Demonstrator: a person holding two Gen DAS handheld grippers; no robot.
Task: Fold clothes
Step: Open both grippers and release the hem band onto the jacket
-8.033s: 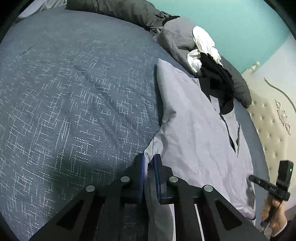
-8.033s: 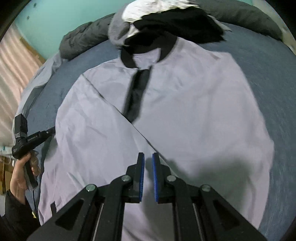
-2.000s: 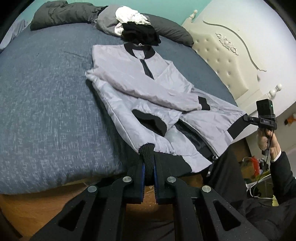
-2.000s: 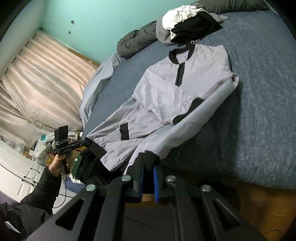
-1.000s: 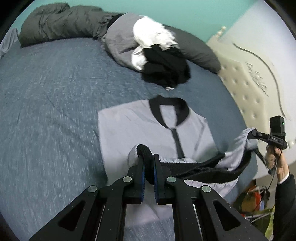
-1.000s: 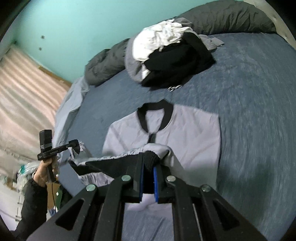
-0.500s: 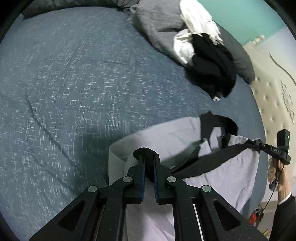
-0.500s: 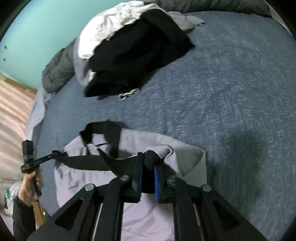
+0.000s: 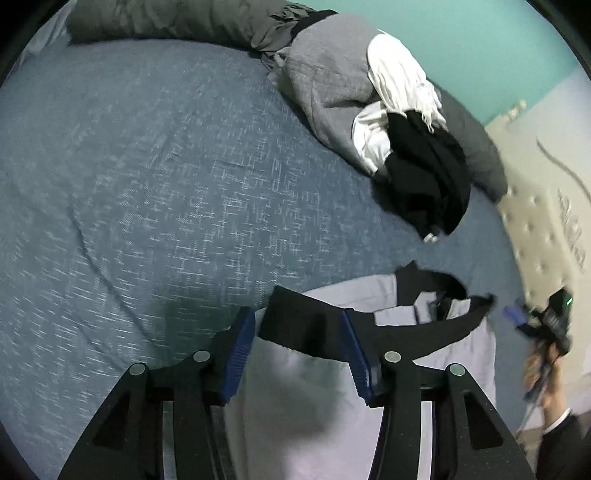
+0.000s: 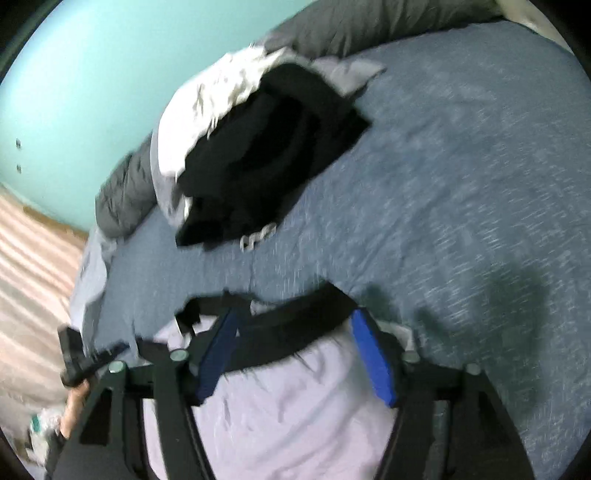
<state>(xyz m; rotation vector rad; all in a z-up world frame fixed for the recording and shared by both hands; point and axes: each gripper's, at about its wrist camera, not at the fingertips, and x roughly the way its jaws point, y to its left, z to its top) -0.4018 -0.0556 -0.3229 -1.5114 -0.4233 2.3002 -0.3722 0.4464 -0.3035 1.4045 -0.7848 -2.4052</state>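
Note:
A light grey jacket (image 9: 303, 398) with black trim lies folded in half on the blue bed cover (image 9: 147, 192). Its black hem band (image 9: 306, 328) rests across the top, just short of the black collar (image 9: 424, 280). My left gripper (image 9: 297, 350) is open, its blue pads either side of the hem's left corner without touching it. In the right wrist view the same jacket (image 10: 288, 406) and hem band (image 10: 291, 325) lie under my right gripper (image 10: 295, 354), which is also open over the hem's right end. Each gripper shows blurred at the edge of the other's view.
A pile of grey, white and black clothes (image 9: 399, 122) sits on the bed beyond the jacket, with a dark grey duvet (image 9: 166, 22) along the teal wall. A cream tufted headboard (image 9: 546, 229) is on the right. Striped curtains (image 10: 29, 280) hang on the left.
Both grippers carried the black hem up to the collar end, laid it down, and opened, letting go of it. The jacket now lies folded in half.

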